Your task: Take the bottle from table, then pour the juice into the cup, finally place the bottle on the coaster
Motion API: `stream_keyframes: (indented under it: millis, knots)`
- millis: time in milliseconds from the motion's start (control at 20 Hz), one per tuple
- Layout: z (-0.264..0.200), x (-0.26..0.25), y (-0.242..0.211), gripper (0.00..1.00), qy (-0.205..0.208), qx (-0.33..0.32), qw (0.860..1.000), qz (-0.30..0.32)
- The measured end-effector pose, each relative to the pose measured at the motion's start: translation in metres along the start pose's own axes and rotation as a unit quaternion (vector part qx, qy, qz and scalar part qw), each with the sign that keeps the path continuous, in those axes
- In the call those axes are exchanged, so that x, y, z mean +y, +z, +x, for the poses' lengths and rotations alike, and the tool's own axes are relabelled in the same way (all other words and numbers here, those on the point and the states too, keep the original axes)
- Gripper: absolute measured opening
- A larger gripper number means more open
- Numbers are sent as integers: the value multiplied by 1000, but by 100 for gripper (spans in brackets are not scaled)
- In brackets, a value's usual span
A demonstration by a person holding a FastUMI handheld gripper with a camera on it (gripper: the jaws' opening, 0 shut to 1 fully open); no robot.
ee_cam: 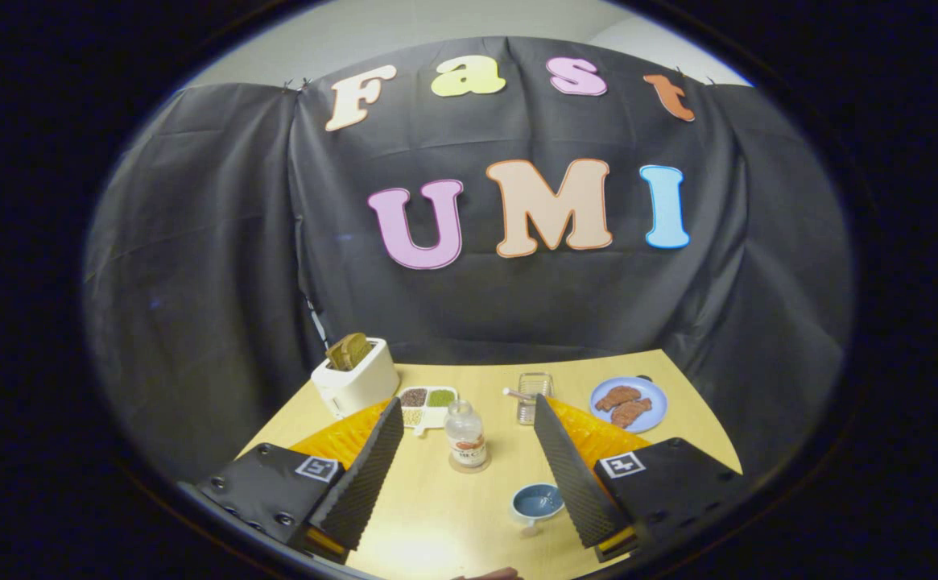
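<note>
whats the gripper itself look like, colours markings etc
The gripper has two flat black fingers whose inner pads carry a fine ribbed texture. Each finger is mounted on a black block with visible screws, and each block carries a square black-and-white marker tag. Behind the fingers are orange ridged plastic parts.

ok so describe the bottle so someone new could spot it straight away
Start at the wooden table in front of the black cloth wall. The bottle stands upright near its middle, just ahead of the open claw, in line with the gap between its fingers. It is the only clear bottle, with a red-and-white label, unlike the low blue cup nearer the right finger.
</note>
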State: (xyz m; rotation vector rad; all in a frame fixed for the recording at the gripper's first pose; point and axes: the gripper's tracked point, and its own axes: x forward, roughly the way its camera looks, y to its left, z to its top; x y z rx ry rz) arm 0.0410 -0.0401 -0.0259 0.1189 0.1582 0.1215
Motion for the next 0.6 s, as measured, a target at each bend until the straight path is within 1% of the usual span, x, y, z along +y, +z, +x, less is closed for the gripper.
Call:
stream_keyframes:
  millis: [200,600]
  knots:
    - [0,-1,0,100,-1,2,1000,10]
    - [-3,-2,-5,100,-7,9,1000,10]
